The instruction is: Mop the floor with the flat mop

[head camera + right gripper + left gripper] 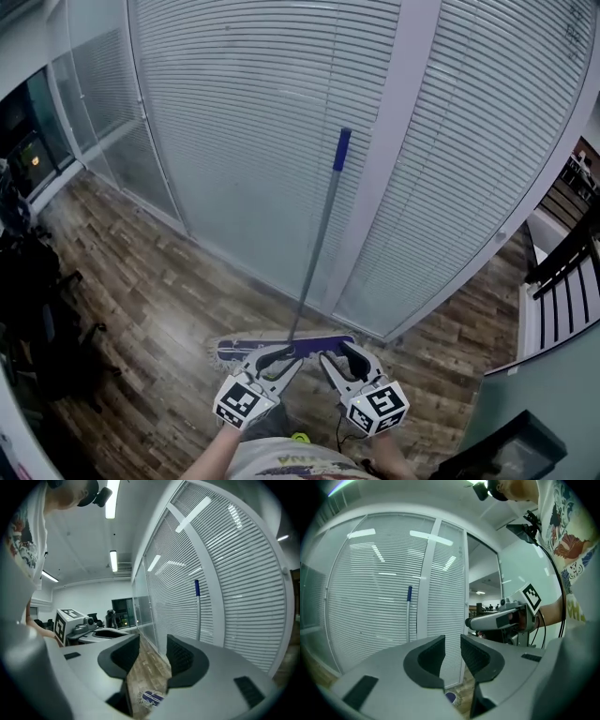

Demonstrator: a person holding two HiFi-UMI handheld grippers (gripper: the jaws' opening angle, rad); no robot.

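The flat mop leans upright against the blind-covered glass wall, its grey handle [317, 239] topped by a blue grip [342, 150]. Its purple and white head [281, 346] lies on the wood floor at the wall's foot. My left gripper [277, 359] and right gripper [345, 358] hover side by side just in front of the head, both open with nothing between the jaws. In the left gripper view the left gripper [452, 641] frames the wall, with the handle [409, 616] off to the left. The right gripper view shows the right gripper [153, 641] over the mop head [152, 697], the handle [198, 611] to its right.
The glass wall [244, 112] with white blinds curves across the front. Dark chairs and gear [33, 300] crowd the left. A black slatted rack [567, 272] and a white ledge stand at the right, and a dark object [506, 455] sits at the bottom right.
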